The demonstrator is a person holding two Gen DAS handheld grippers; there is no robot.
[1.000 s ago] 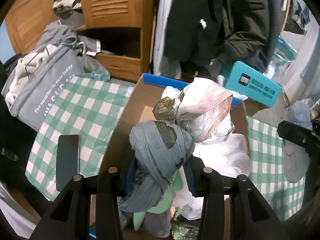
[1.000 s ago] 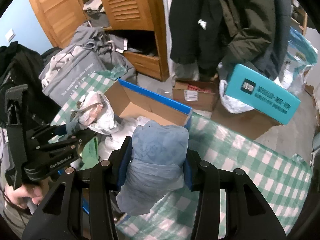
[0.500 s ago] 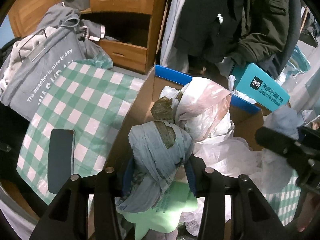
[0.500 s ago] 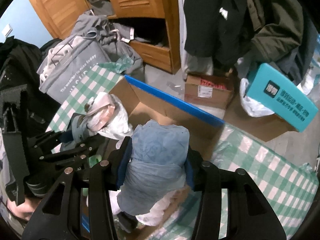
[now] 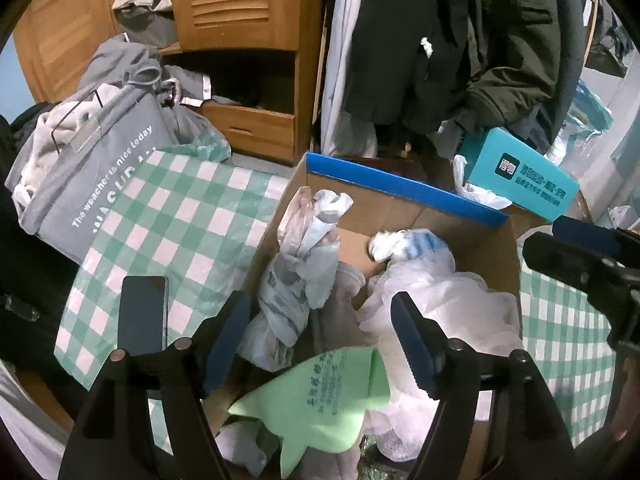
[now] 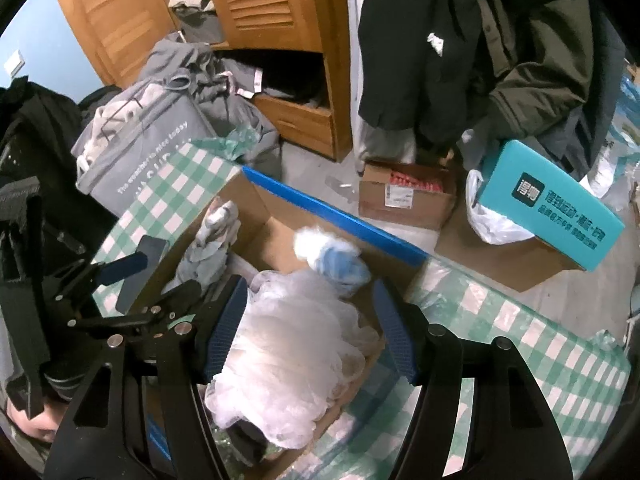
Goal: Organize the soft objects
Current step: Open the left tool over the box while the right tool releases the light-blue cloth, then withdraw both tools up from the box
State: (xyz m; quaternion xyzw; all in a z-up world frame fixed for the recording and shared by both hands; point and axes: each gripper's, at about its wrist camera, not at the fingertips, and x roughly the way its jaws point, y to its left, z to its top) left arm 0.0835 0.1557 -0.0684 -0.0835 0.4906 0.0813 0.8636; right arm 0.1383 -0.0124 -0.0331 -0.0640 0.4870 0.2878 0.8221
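Both my grippers open over the brown cardboard box (image 5: 404,216) with a blue flap, centre frame.

Left gripper (image 5: 320,340) jaws opening, nothing pressed; the grey knotted plastic bundle (image 5: 296,280) lies just beyond. Right gripper (image 6: 308,328) jaws opening; its pale blue bundle (image 6: 336,264) sits inside. I judge either could roll out.

Cardboard box (image 5: 404,216): matt brown, glossy blue rim. Plastic bags (image 5: 436,312): thin, crinkled, translucent. Checked cloth (image 5: 188,216): soft, matt. Cabinet (image 5: 240,4): varnished wood.
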